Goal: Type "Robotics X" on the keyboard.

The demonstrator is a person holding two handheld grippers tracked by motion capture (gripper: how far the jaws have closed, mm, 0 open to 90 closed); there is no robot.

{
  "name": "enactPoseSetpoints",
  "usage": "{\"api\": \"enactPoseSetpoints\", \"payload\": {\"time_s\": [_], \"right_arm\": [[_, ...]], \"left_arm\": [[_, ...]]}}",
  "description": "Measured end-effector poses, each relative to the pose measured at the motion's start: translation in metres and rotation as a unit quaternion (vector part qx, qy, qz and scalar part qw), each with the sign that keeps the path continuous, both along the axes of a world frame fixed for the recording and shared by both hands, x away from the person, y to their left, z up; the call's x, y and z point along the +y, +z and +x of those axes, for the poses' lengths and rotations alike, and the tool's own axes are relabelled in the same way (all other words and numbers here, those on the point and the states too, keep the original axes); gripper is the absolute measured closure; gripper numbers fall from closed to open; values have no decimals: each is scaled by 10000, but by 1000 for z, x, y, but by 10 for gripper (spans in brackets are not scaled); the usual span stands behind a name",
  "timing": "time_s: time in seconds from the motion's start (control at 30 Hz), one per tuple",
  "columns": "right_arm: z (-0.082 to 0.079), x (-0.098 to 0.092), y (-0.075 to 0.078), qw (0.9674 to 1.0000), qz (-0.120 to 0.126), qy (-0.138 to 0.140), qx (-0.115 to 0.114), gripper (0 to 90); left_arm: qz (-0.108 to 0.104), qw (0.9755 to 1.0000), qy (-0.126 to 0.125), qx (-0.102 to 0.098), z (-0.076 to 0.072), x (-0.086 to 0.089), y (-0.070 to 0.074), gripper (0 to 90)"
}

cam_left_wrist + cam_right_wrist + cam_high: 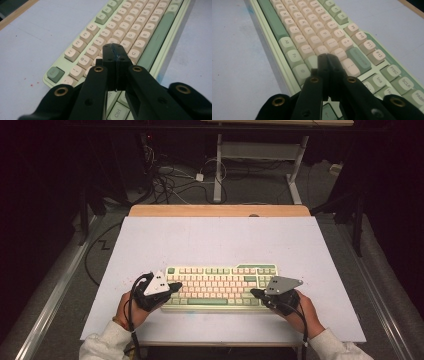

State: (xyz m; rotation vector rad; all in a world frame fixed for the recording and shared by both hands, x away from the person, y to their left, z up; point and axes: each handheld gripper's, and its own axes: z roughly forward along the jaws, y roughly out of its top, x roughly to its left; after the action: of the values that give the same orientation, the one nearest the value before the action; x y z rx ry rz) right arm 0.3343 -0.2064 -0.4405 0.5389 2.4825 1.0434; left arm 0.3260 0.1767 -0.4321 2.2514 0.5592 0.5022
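A green-and-cream mechanical keyboard (pixel 220 287) lay at the lower centre of the white table (pixel 215 240). The left gripper (pixel 172 287) hovered over its left end and the right gripper (pixel 255 293) over its right end, both with jaws pressed together, holding nothing.

The tabletop (pixel 210 240) is evenly lit from above while the room around sits dark; both gripper views look soft and hazy.
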Motion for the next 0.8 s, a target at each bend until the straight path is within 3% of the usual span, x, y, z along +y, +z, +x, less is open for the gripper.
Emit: {"api": "enactPoseSetpoints", "payload": {"time_s": [0.8], "right_arm": [[8,8,-11,9994,-268,-50,208,900]], "left_arm": [[10,10000,-29,33,0,-2,-2,874]]}}
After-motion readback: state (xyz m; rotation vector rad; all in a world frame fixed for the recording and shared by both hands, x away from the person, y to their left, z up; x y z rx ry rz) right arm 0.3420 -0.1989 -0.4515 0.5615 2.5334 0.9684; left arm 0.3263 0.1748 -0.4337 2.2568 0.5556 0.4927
